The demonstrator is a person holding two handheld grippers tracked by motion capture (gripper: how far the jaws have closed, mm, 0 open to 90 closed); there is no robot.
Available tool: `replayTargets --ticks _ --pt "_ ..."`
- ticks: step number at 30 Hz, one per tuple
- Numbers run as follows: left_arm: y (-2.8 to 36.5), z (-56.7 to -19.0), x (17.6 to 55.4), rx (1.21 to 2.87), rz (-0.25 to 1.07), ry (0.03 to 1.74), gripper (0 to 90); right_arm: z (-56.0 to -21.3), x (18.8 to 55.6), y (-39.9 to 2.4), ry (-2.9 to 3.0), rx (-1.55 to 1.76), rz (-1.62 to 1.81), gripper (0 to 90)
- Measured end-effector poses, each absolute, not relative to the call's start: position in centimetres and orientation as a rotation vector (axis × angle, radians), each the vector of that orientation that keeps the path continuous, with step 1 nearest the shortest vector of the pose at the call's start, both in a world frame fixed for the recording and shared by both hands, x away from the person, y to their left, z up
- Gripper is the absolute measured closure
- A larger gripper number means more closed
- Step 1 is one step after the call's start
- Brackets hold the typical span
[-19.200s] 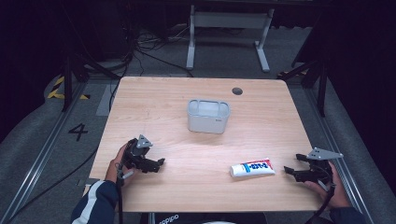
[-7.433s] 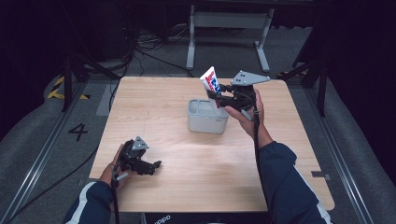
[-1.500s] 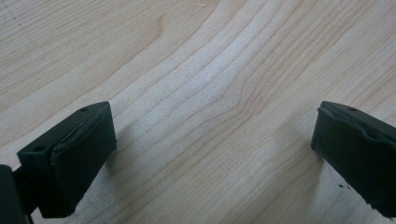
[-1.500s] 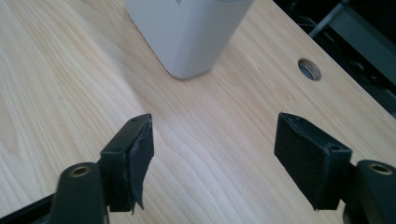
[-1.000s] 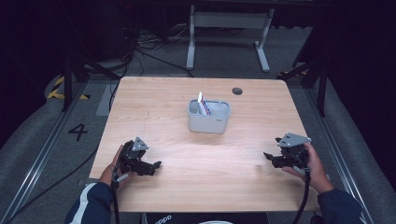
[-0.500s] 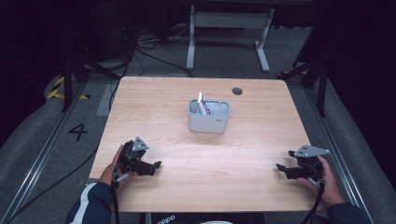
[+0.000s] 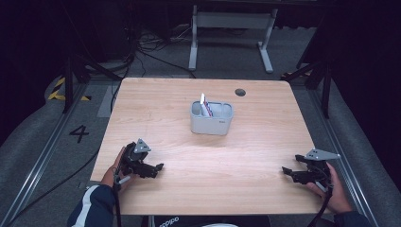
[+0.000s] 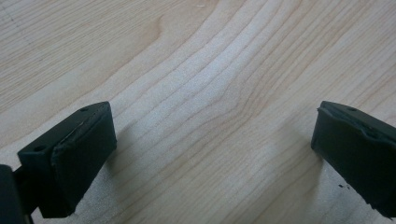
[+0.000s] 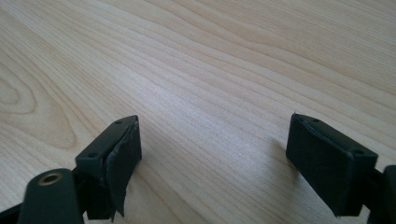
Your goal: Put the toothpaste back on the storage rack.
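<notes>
- The tube (image 7: 203,105) stands nearly upright in the left compartment of the grey holder (image 7: 211,123), its white top with red and blue print rising above the rim and tilted a little to the left.
- The grey holder sits on the counter (image 7: 255,142) slightly behind its middle, with a second compartment to the right of the tube; whether anything lies in that one cannot be told.
- A small dark round hole (image 7: 240,92) lies in the counter behind and to the right of the holder, near the far edge.
- The right gripper (image 7: 289,172) rests low near the counter's front right corner, held in the person's right hand (image 7: 331,189), well apart from the holder; the grey three-cornered plate tops it.
- In the right gripper view its jaws stand wide apart over bare wood grain with nothing between them; they have just been opening further.
- The left gripper (image 7: 157,169) lies near the front left of the counter in the person's left hand (image 7: 116,172), pointing toward the counter's middle and well apart from the holder.
- In the left gripper view its jaws stand wide apart too, nothing between them, bare wood below.
- A dark sleeve with a white stripe (image 7: 90,208) comes in at the bottom left.
</notes>
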State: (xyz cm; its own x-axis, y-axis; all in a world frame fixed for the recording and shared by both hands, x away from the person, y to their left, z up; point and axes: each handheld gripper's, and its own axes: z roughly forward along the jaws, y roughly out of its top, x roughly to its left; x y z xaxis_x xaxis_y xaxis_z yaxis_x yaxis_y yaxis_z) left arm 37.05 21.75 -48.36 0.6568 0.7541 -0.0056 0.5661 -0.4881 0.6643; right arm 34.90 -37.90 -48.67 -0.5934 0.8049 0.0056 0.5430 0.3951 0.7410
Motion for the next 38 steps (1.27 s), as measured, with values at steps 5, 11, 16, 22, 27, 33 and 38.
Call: replayTargets --ticks 5,11,16,22,27,33,38 --pt "21.76 -48.34 37.03 2.232 0.375 1.019 0.5 -48.67 34.92 -37.88 2.3 1.175 1.023 17.3" --pt "21.78 -48.34 37.01 2.232 0.371 1.019 0.5 -48.68 34.95 -37.88 2.297 1.187 1.015 15.2" --pt "21.78 -48.34 37.01 2.232 0.371 1.019 0.5 -48.68 34.95 -37.87 2.295 1.19 1.016 14.9" --pt "21.78 -48.34 37.01 2.232 0.371 1.019 0.4 -48.69 34.96 -37.87 2.295 1.191 1.016 14.8" --pt "21.78 -48.34 37.01 2.232 0.371 1.019 0.5 -48.69 34.96 -37.87 2.295 1.192 1.016 14.7" --pt "21.79 -48.34 37.02 2.232 0.371 1.019 0.4 -48.69 34.97 -37.87 2.295 1.193 1.016 14.6" --pt "21.79 -48.34 37.03 2.233 0.373 1.019 0.3 -48.69 34.96 -37.87 2.295 1.192 1.016 14.6"
